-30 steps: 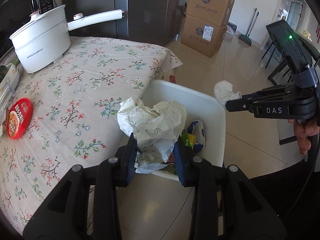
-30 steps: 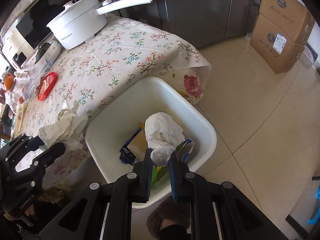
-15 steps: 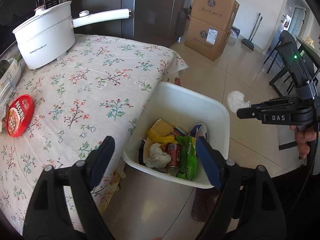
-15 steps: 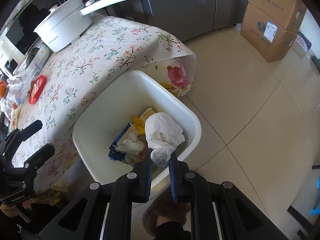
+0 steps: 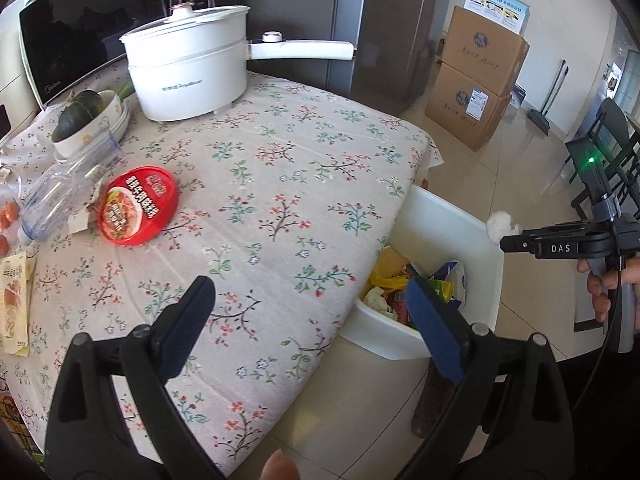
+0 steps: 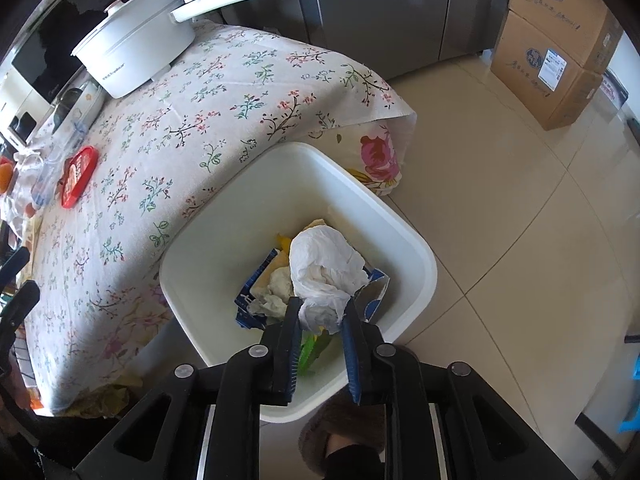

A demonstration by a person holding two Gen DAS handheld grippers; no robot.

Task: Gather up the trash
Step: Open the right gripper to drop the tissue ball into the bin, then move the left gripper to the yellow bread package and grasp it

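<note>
Over the bin [image 6: 424, 276], nearest: right gripper [image 6: 320, 316] pinches a crumpled white tissue [image 6: 324, 268] by its lower twist, above wrappers already inside. Tissue looks light, soft, compressible; likely to cling to the pads, so a wide release should suit. Left gripper [image 5: 308, 312] hangs spread and empty above the table edge. Farther left on the floral cloth [image 5: 280, 184]: red lid [image 5: 138, 204], clear bottle [image 5: 56, 200], a packet [image 5: 14, 300], probably next trash. Far: white pot [image 5: 188, 76], bowl with squash [image 5: 86, 120], not trash, crowding the bottle.
</note>
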